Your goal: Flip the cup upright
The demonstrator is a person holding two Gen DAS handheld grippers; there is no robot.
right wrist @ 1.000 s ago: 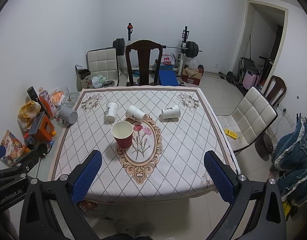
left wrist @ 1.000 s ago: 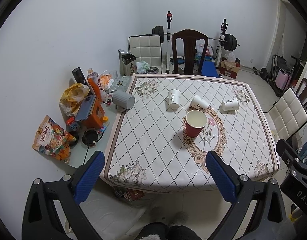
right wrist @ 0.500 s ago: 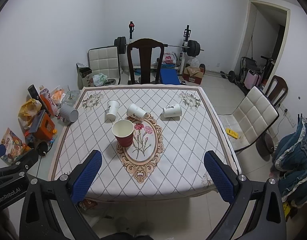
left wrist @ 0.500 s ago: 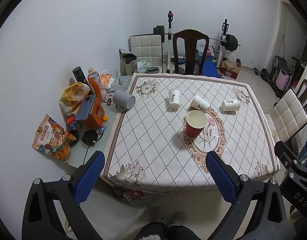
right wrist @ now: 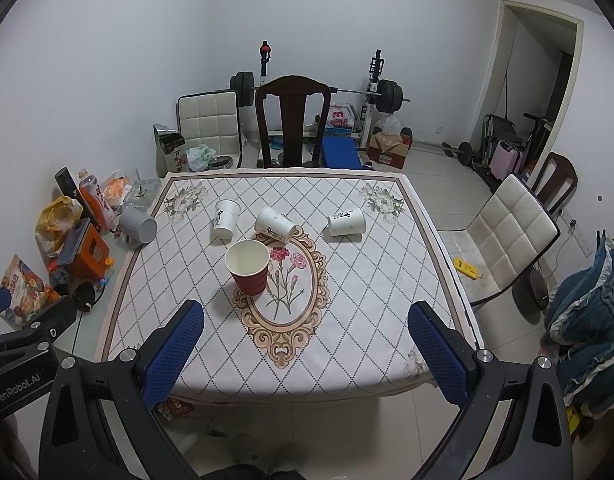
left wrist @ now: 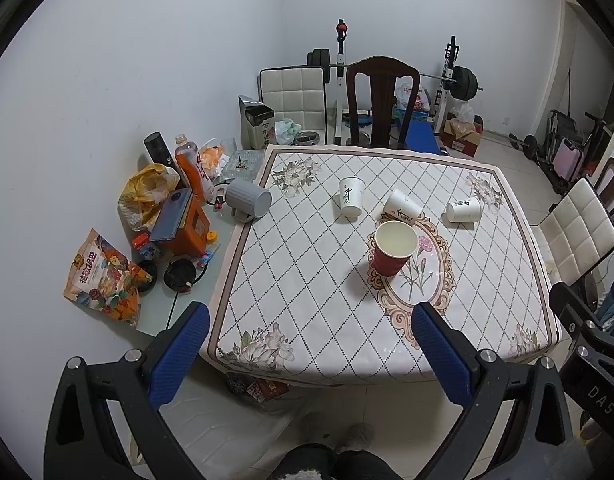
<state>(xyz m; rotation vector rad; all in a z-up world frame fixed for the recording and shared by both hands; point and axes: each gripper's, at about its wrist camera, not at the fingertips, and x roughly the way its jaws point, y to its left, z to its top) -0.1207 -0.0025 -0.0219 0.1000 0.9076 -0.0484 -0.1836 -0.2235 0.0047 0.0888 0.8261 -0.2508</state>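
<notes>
A red paper cup (left wrist: 392,251) (right wrist: 249,266) stands upright near the middle of the table (left wrist: 307,280) (right wrist: 387,280). Three white paper cups sit behind it: the left one (left wrist: 350,201) (right wrist: 225,218), the middle one (left wrist: 402,207) (right wrist: 274,225) and the right one (left wrist: 463,210) (right wrist: 346,221). The middle and right ones lie on their sides; the left one looks tipped over. My left gripper (left wrist: 309,356) and right gripper (right wrist: 307,356) are both open and empty, held above the floor before the table's near edge, far from the cups.
A grey mug (left wrist: 249,201) lies at the table's left edge. Bottles, bags and an orange box (left wrist: 187,228) crowd a low side surface on the left. A dark wooden chair (left wrist: 381,100) stands behind the table, a white chair (right wrist: 507,236) to the right, gym gear behind.
Both grippers have drifted slightly; the view shifts a little. The cups have not moved and both grippers stay open.
</notes>
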